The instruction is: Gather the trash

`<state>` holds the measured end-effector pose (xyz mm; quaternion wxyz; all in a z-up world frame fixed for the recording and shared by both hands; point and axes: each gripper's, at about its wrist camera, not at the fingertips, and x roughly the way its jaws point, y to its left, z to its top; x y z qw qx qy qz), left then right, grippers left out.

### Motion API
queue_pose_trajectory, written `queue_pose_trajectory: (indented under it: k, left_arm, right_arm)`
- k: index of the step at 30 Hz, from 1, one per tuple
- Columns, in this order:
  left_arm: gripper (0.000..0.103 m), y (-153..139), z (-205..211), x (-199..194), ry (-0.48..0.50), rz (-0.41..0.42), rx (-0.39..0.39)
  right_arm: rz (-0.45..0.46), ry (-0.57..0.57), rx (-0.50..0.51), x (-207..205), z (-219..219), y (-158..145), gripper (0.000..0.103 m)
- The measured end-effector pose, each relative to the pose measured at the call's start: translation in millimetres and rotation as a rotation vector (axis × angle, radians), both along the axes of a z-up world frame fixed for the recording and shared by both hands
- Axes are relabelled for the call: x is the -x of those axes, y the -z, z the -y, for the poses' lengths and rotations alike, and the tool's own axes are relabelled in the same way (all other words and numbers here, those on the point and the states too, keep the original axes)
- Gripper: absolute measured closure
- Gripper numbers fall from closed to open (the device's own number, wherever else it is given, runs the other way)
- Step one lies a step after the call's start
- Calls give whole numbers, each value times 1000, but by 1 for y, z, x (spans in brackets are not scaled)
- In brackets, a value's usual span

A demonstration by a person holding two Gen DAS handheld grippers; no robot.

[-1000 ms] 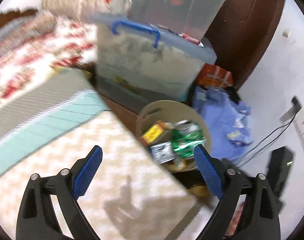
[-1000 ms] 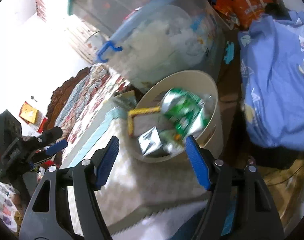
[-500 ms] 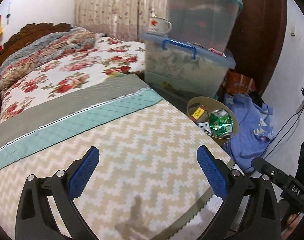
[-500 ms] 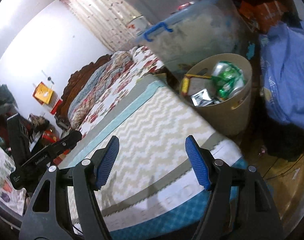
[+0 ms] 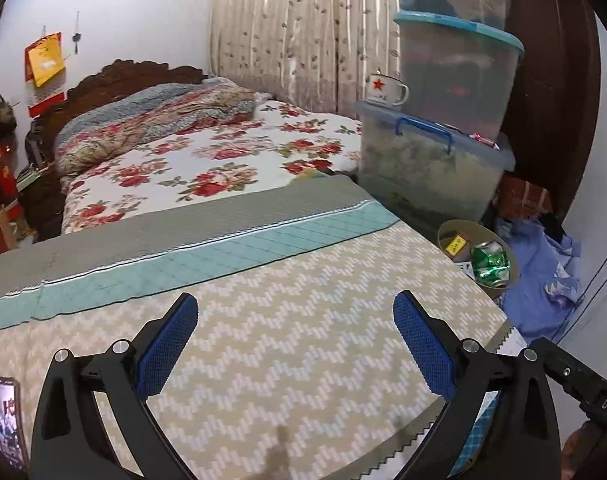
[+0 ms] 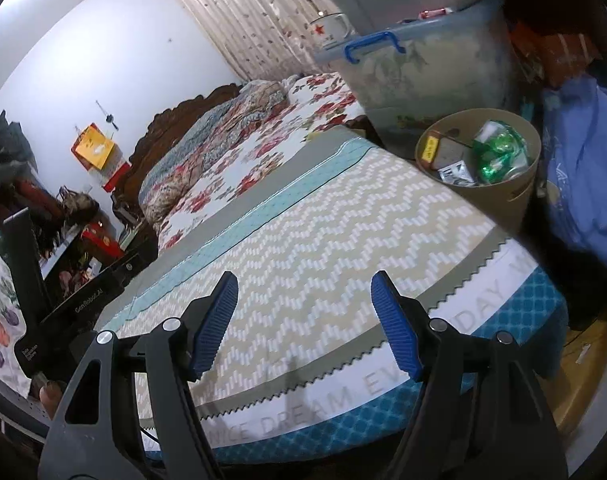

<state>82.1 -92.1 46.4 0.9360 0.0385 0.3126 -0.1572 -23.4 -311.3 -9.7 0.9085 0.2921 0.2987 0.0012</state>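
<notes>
A beige round bin (image 5: 510, 258) stands on the floor at the bed's far right corner; it also shows in the right wrist view (image 6: 521, 190). It holds a crushed green can (image 5: 490, 262) (image 6: 501, 152), a yellow-labelled box (image 5: 455, 245) (image 6: 430, 148) and a silver wrapper (image 6: 457, 174). My left gripper (image 5: 295, 322) is open and empty over the zigzag bed cover (image 5: 287, 344). My right gripper (image 6: 305, 306) is open and empty over the same cover (image 6: 323, 240), well back from the bin.
Stacked clear storage boxes (image 5: 431, 160) with a star mug (image 5: 385, 88) stand behind the bin. Blue cloth (image 5: 543, 276) lies on the floor to the right. A phone (image 5: 7, 420) lies at the cover's left edge. The other gripper's body (image 5: 583, 384) shows at lower right.
Both grippers have pulled back and up from the bin, which now looks small and far. The bed and room have come into view. Both stay open and empty.
</notes>
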Motion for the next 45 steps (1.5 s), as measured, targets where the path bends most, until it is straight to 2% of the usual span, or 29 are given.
queue_pose_trajectory:
  k: [9,20,25,45]
  left_arm:
    - [9,-7,-18,7,-47,11,7]
    - [9,-10,4,26,77,2,-24]
    - [9,-12,10,31,94,14,-40]
    - [9,-6,26,35,185,-30,-89]
  right_arm:
    - [-6,-3,28,4,-22,-9,32]
    - [-16,53,-23,15,-9,-5,32]
    - [-10,62,-33,23,-8,-6,32]
    - [-14,85,-60,25,-2,-3,31]
